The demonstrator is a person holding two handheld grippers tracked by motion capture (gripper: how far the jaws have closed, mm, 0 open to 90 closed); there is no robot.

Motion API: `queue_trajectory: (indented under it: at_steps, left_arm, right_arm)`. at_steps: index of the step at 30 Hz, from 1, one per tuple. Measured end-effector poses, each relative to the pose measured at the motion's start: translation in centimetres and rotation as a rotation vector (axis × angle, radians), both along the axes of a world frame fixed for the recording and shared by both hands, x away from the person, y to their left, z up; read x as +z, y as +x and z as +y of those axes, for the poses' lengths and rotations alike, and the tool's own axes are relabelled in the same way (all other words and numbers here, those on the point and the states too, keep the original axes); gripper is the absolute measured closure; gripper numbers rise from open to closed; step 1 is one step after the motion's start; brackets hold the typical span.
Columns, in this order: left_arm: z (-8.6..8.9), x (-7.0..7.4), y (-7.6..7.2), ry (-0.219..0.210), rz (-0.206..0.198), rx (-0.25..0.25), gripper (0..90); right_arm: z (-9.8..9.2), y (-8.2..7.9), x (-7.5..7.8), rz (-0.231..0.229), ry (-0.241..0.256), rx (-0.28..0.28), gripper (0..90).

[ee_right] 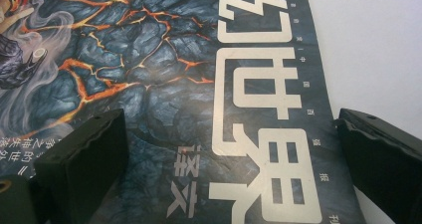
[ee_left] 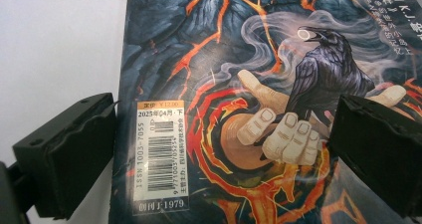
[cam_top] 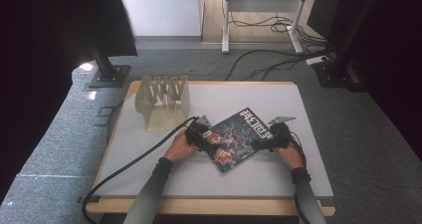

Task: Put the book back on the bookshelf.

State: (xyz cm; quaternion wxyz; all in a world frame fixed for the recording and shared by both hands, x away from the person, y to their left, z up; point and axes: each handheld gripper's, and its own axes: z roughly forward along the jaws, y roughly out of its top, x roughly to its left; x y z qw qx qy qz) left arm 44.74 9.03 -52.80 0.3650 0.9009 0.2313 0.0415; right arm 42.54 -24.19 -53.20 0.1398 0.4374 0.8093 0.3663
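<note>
A magazine (cam_top: 236,139) with a dark lava-and-raven cover lies flat and skewed on the white table (cam_top: 278,184). My left gripper (cam_top: 203,134) rests at its left edge and my right gripper (cam_top: 272,137) at its right edge. In the left gripper view the magazine (ee_left: 239,59) fills the scene beneath my open left gripper (ee_left: 224,154); one jaw is over bare table, the other over the cover beside the barcode label (ee_left: 160,154). In the right gripper view my right gripper (ee_right: 234,159) is open, and its jaws straddle the white title lettering on the magazine (ee_right: 164,84).
A wooden slotted rack (cam_top: 164,103) stands at the table's far left, just behind my left gripper. Black cables trail off the table's left front. Beyond the table are grey carpet, stand bases (cam_top: 109,74) and floor cables.
</note>
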Motion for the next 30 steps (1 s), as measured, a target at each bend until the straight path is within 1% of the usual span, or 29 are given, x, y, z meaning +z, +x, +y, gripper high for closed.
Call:
queue_trajectory:
  at_steps: [4, 9, 16, 17, 18, 22, 26, 29, 30]
  left_arm:
    - [0.6, 0.0, -1.2, -0.002, 0.000, 0.008, 0.0]
    - [1.4, 0.0, -2.7, -0.001, 0.000, 0.009, 0.0]
    - [2.4, 0.0, -5.2, 0.000, 0.000, 0.017, 0.0]
    - [2.6, 0.0, -5.5, 0.003, -0.001, 0.016, 0.0]
    - [2.7, 0.0, -5.9, -0.001, 0.001, 0.019, 0.0]
    - [3.2, 0.0, -7.3, 0.000, -0.001, 0.013, 0.0]
    - [3.3, 0.0, -8.0, 0.000, -0.004, 0.016, 0.0]
    - [3.3, 0.0, -8.4, -0.001, -0.005, 0.028, 0.0]
    - [3.3, 0.0, -8.5, 0.002, -0.006, 0.030, 0.0]
  right_arm:
    - [0.5, -1.0, -0.1, -0.008, 0.006, 0.003, 0.9]
    - [1.2, -2.6, -0.3, -0.030, 0.016, 0.010, 0.9]
    - [2.2, -4.8, -0.3, -0.031, 0.014, 0.020, 0.9]
    - [2.5, -5.4, -0.3, -0.030, 0.014, 0.022, 0.9]
    - [2.5, -5.4, -0.3, -0.030, 0.014, 0.022, 0.9]
    - [2.9, -6.6, -0.3, -0.037, 0.012, 0.035, 0.9]
    - [2.8, -7.7, -0.2, -0.039, 0.002, 0.036, 0.0]
    - [2.0, -8.7, -0.1, -0.045, -0.004, 0.034, 0.7]
    - [1.4, -9.4, 0.1, -0.050, -0.011, 0.036, 2.1]
